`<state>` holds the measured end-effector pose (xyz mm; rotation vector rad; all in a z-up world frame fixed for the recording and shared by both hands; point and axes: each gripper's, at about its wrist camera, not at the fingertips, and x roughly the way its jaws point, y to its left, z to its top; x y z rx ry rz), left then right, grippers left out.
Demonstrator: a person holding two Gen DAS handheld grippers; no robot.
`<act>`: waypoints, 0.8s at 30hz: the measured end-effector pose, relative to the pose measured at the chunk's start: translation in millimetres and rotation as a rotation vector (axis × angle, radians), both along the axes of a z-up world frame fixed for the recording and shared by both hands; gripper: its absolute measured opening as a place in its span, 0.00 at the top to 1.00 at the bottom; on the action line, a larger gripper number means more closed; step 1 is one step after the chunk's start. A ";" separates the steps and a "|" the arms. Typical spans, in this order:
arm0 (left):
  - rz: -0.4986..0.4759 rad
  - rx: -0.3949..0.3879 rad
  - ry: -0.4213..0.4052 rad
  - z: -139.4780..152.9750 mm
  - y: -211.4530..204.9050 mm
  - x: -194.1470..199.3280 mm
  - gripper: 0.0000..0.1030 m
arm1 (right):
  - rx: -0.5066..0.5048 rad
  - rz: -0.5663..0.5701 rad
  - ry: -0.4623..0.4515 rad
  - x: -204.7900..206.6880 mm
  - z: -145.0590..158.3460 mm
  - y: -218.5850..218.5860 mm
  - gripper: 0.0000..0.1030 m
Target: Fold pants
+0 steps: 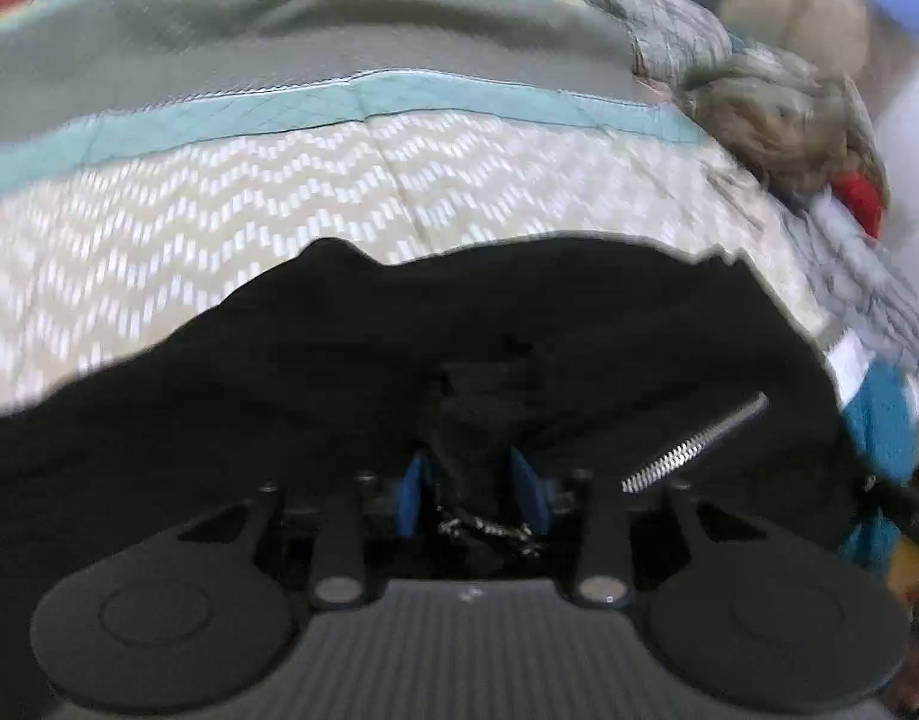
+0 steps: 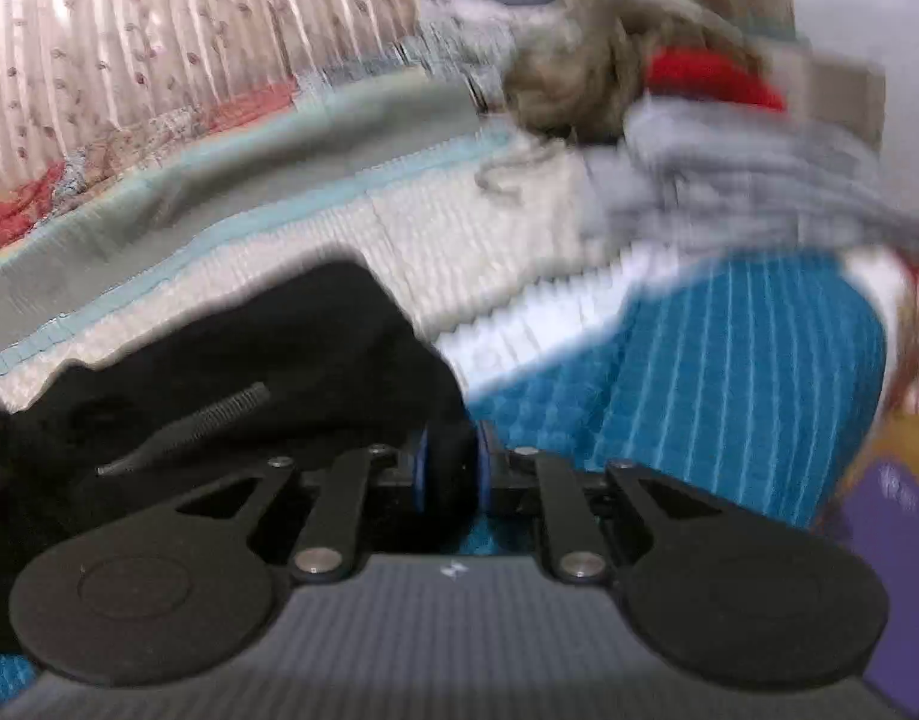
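Item: black pants (image 1: 519, 324) lying on the bed's quilt (image 1: 189, 222), near its front edge; a metal zipper (image 1: 693, 444) shows on the fabric.
Left gripper (image 1: 474, 492): my blue pads are clenched on a bunched fold of the black cloth, which fills the gap between them.
Right gripper (image 2: 452, 468): likewise grasping black cloth at the garment's right-hand edge, just beside a blue ribbed textile (image 2: 729, 372).
Surroundings: a heap of grey and red laundry (image 2: 699, 138) lies well apart, further back on the bed.
Step in hand (my judgement): both edges pinched, ready to lift and carry the fold over.
Method advised: raise both grippers together and level, keep the cloth taut between them, and lay the edge down square onto the rest of the garment.
Caution: keep the zipper flat inside the fold; avoid snagging the blue textile (it touches the right-hand pinch).
Visibility: both views are blurred; how many layers I hold cannot be told.
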<state>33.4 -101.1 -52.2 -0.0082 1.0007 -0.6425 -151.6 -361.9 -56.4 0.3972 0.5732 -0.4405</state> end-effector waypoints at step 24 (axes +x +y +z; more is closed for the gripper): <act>0.215 0.167 -0.033 46.7 91.0 -45.4 0.46 | 0.085 0.368 -0.040 39.5 45.9 98.6 0.60</act>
